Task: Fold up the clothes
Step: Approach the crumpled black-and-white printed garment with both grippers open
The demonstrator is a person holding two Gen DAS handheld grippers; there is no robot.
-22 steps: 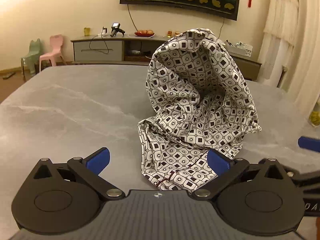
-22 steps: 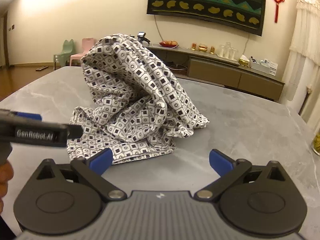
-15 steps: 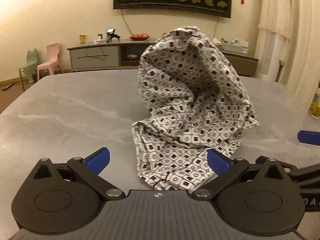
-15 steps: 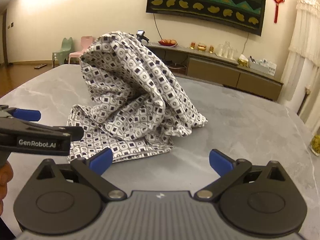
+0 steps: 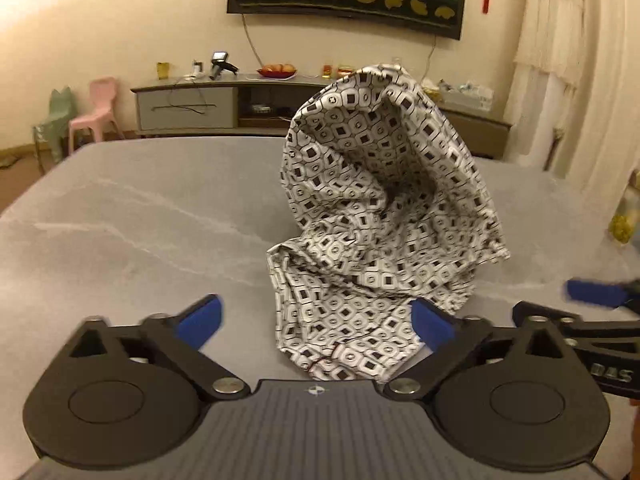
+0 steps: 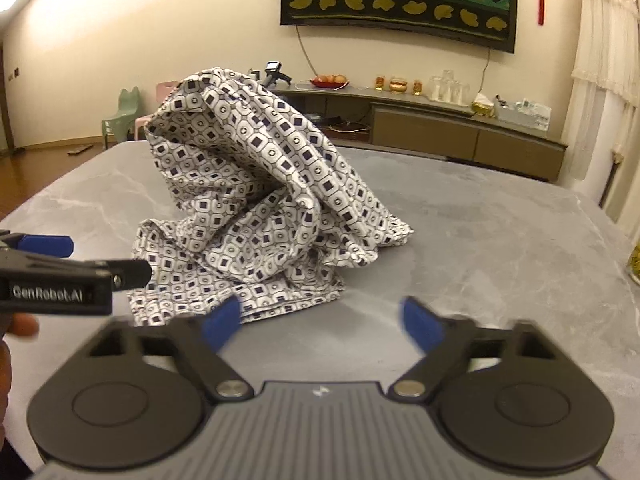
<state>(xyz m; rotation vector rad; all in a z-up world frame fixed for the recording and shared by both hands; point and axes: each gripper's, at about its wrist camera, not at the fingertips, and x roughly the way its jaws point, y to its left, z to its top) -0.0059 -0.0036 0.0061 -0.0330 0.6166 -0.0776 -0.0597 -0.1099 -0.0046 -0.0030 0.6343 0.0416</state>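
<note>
A white cloth with a dark square print (image 5: 384, 216) stands in a crumpled heap on the grey marble table (image 5: 140, 232). My left gripper (image 5: 316, 322) is open just above the table, and the cloth's near hem lies between its blue fingers, close to the right one. My right gripper (image 6: 320, 320) is open too, right of the cloth (image 6: 256, 208), with bare table between its pads; its left fingertip (image 6: 222, 318) sits at the cloth's front edge. Each view catches the other tool: the right gripper's finger (image 5: 592, 294) and the left gripper's body (image 6: 60, 280).
A low cabinet (image 6: 460, 136) with glasses and fruit runs along the far wall under a dark hanging. Small plastic chairs (image 5: 92, 112) stand beyond the table's far left corner. A jar (image 6: 634, 256) sits at the table's right edge, near white curtains (image 5: 560, 60).
The right gripper's fingers have drawn closer together and look blurred. Both grippers have shifted only slightly. The cloth heap keeps its shape and place.
</note>
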